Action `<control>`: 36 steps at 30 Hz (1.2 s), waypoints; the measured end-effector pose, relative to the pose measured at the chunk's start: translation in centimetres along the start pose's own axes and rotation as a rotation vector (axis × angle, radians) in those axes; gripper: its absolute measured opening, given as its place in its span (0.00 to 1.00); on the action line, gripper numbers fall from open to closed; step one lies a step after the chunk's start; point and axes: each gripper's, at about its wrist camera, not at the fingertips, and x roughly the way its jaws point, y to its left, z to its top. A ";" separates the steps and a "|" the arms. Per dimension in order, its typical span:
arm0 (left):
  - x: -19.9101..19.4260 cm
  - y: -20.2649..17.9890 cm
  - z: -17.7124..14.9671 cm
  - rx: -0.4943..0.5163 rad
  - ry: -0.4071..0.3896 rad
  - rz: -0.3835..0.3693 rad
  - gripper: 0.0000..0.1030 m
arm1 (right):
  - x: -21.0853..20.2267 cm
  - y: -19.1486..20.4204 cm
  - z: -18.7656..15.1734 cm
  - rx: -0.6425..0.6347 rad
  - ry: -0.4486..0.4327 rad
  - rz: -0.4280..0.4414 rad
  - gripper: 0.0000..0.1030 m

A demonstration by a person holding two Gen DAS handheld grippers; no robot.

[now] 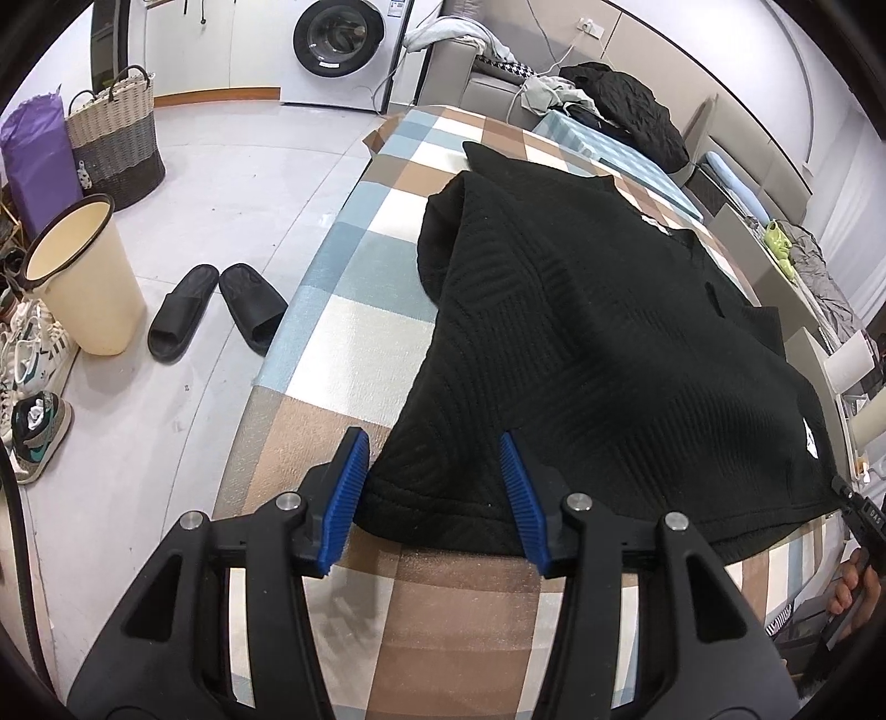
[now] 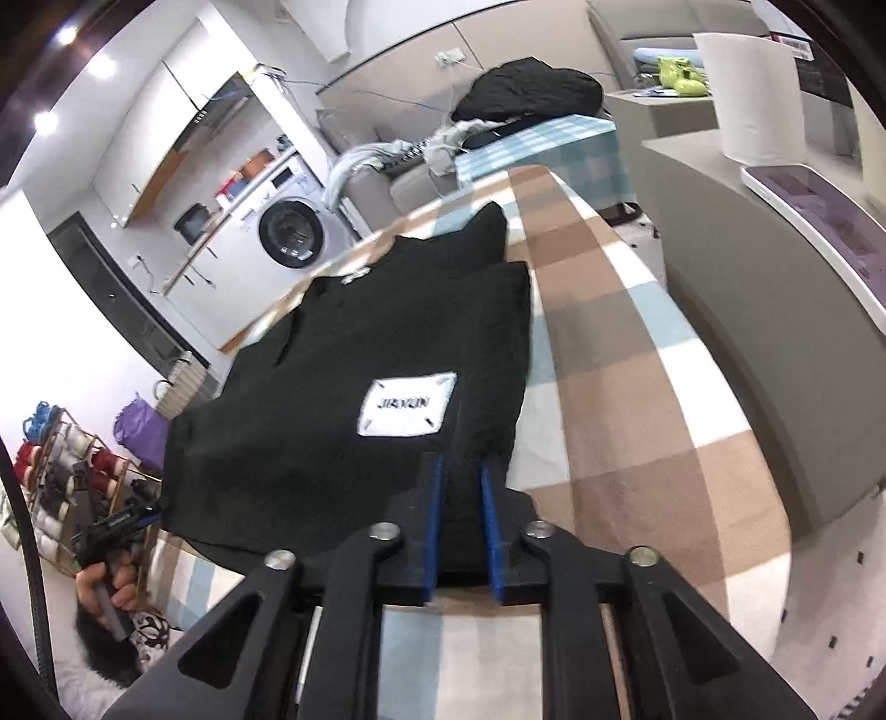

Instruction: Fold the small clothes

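Your left gripper (image 1: 434,501) stands with its blue pads (image 1: 349,498) apart, and the near left corner of the black shirt (image 1: 581,343) sits in the gap between them; the left pad lies against the hem's edge, while the right pad (image 1: 523,501) rests over the cloth, and you cannot tell from this view that either one presses on it. Your right gripper (image 2: 460,531) has its fingers (image 2: 433,526) drawn in narrow with the near right corner of the same shirt (image 2: 343,387) bunched between them, so it grips the cloth there. Ahead of both pairs of fingers the shirt lies spread on the checked blanket (image 1: 354,343) of brown, blue and white squares, its sleeves folded in over the body at the far end. Just beyond your right fingers, a white label (image 2: 408,404) with dark letters shows on the shirt's front. Left of your left fingers, down on the pale floor, a pair of black slippers (image 1: 216,315) sits beside the blanket's edge, with a cream bin (image 1: 83,277) further left and a woven basket (image 1: 116,133) beyond it. Far ahead a washing machine (image 1: 343,44) stands against the wall. Right of your right fingers, past the blanket, a grey counter (image 2: 747,310) carries a roll of paper towel (image 2: 753,94)
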 end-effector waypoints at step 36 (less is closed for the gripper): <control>-4.9 -2.9 7.6 -0.010 -0.281 -0.086 0.02 | -1.1 2.2 6.3 -0.014 -0.238 0.002 0.05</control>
